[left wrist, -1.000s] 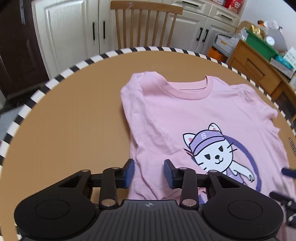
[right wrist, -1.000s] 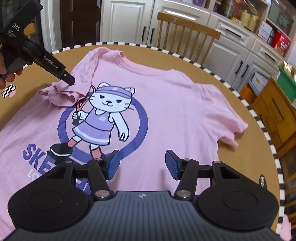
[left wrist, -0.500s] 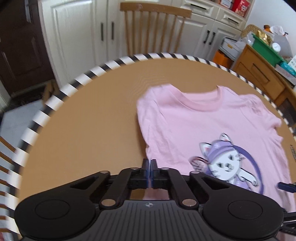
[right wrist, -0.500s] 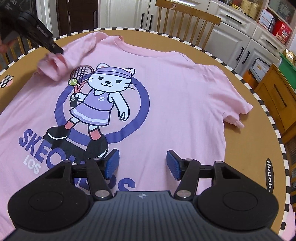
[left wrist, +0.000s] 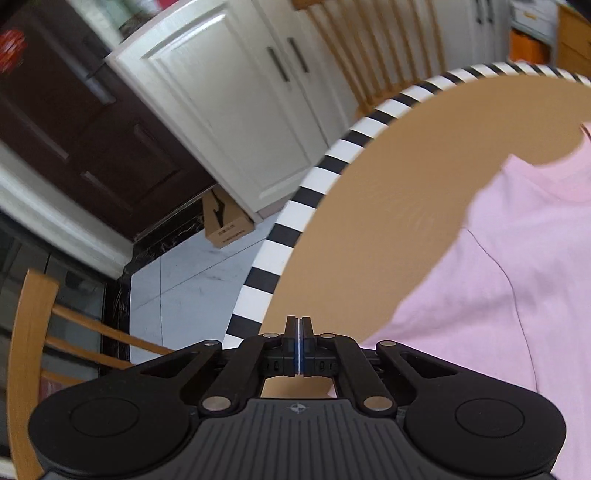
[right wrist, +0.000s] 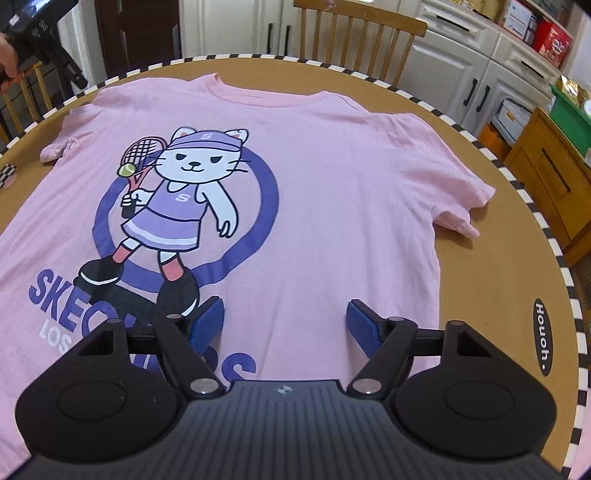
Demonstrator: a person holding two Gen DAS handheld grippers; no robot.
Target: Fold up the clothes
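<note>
Flat on table [right wrist: 509, 280], pink T-shirt [right wrist: 332, 177], left gripper [left wrist: 298, 345] jaws closed empty, right gripper [right wrist: 284, 325] jaws wide apart.

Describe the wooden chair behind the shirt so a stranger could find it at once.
Start at the round table with the striped rim, where the pink shirt lies. Just past the shirt's collar stands the wooden chair, before white cupboards. Its upright spindles set it apart.

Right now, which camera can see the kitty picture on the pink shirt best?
The right wrist view. There the cat print, with racket, ball and purple ring, lies in full sight on the flat pink shirt. The left wrist view catches only a plain part of the shirt near the collar, with no cat at all.
</note>
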